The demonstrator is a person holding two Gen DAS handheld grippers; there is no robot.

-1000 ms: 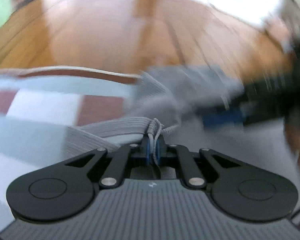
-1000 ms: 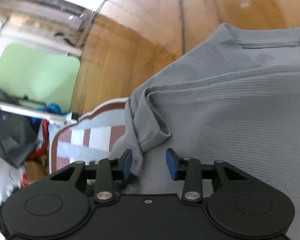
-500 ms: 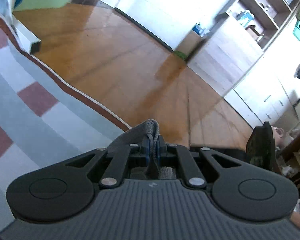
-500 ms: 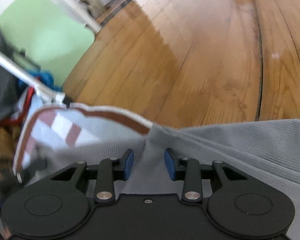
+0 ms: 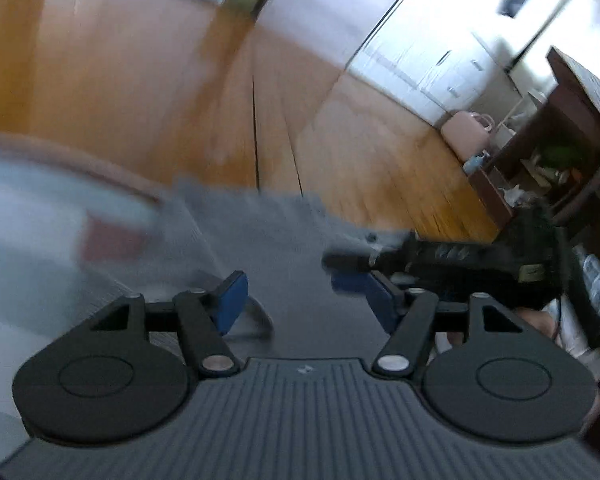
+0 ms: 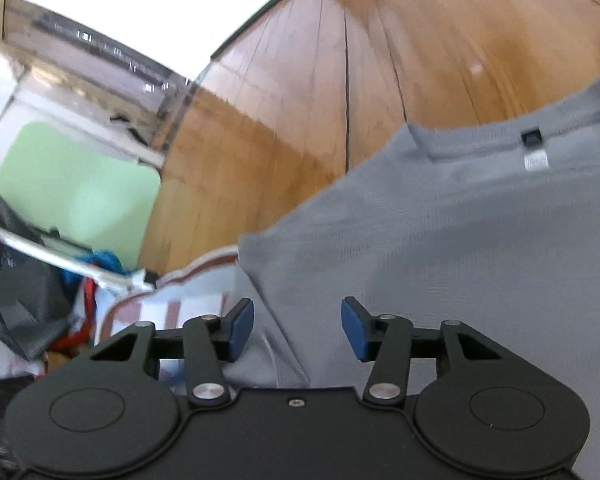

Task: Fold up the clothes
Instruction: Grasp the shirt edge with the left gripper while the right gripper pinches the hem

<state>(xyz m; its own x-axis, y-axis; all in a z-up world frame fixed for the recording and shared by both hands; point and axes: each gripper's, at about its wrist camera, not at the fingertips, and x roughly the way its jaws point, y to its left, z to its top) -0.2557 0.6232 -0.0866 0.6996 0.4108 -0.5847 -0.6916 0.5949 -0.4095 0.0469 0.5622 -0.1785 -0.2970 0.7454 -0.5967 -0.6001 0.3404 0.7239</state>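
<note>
While both claws' jaws are opening, left claw (image 5: 306,300) and right claw (image 6: 298,328) hover empty over ribbed grey shirt (image 6: 440,240).

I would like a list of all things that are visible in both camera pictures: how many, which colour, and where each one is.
shirt: one, grey, spread flat on the checked cloth, collar with labels at the far end
checked cloth: one, white, grey and brown-red with a brown border, under the shirt
floor: wooden, orange-brown, beyond the cloth
green panel: one, light green, far left in the right wrist view
white cabinets: white, far right in the left wrist view
pink container: one, on the floor by a dark wooden shelf
left gripper: black, blue pads, jaws opening, nothing between them
right gripper: black, blue pads, jaws opening over the shirt, no grip
</note>
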